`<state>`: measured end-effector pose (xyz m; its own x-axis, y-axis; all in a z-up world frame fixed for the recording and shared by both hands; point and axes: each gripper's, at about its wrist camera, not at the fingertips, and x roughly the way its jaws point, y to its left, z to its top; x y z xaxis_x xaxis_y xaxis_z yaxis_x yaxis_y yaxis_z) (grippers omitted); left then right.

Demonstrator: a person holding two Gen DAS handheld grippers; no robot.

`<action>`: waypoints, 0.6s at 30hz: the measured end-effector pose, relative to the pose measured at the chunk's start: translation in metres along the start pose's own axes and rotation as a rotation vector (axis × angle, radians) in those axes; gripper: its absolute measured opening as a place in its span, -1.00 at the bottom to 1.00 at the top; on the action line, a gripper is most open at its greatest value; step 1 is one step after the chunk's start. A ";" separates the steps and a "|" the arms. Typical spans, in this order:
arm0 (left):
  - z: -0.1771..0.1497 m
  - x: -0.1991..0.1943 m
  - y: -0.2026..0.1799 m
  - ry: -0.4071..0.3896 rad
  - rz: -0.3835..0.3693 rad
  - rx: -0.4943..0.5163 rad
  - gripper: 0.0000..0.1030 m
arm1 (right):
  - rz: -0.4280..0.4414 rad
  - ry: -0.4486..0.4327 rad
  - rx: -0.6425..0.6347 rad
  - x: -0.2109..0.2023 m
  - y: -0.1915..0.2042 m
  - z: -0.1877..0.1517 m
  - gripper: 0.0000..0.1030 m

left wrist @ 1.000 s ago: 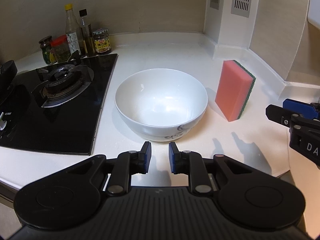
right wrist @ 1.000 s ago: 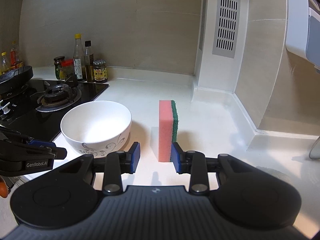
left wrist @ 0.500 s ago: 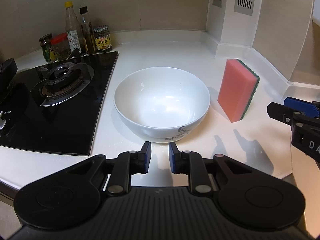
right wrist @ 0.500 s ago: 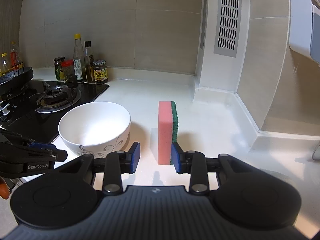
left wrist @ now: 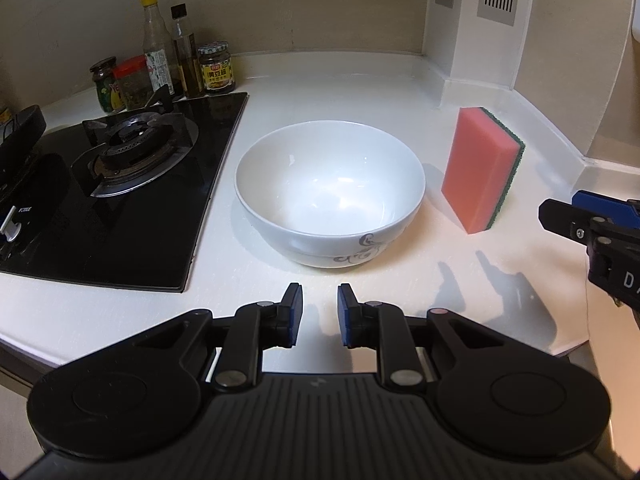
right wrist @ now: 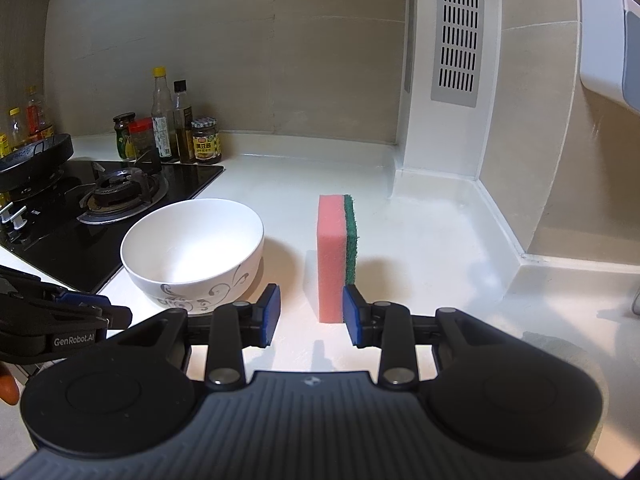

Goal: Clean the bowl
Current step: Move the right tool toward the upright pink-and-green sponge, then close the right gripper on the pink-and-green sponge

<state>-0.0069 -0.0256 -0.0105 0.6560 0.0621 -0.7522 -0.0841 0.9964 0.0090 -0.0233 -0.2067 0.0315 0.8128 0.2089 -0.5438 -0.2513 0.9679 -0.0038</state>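
Note:
A white bowl point(left wrist: 330, 192) with a grey swirl pattern stands empty on the white counter point(left wrist: 400, 92); it also shows in the right wrist view point(right wrist: 192, 252). A pink sponge with a green scouring side point(left wrist: 480, 168) stands on edge to its right, also in the right wrist view point(right wrist: 336, 256). My left gripper point(left wrist: 320, 314) is open a little and empty, just in front of the bowl. My right gripper point(right wrist: 310, 314) is open and empty, just in front of the sponge; it shows at the right edge of the left wrist view point(left wrist: 592, 224).
A black gas hob point(left wrist: 120, 184) lies left of the bowl, with a dark pan point(right wrist: 36, 156) on its far burner. Several sauce bottles and jars point(left wrist: 172, 68) stand at the back. A vented white column point(right wrist: 448, 80) and wall step bound the counter on the right.
Both grippers have shifted slightly; the bowl and sponge sit a little differently in view. Jaw openings look unchanged and nothing has been touched.

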 end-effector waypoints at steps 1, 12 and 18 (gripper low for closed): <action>0.000 0.000 0.001 0.002 0.001 0.000 -0.53 | 0.003 0.002 0.000 0.000 0.000 0.000 -0.43; 0.015 0.008 0.019 -0.021 -0.013 0.056 -0.53 | -0.033 -0.031 0.039 0.006 0.009 0.007 -0.43; 0.031 0.013 0.038 -0.035 -0.047 0.105 -0.53 | -0.081 -0.023 0.065 0.016 0.019 0.020 -0.43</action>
<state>0.0219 0.0152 0.0006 0.6830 0.0150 -0.7303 0.0255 0.9987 0.0444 -0.0040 -0.1822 0.0395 0.8408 0.1324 -0.5250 -0.1506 0.9886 0.0081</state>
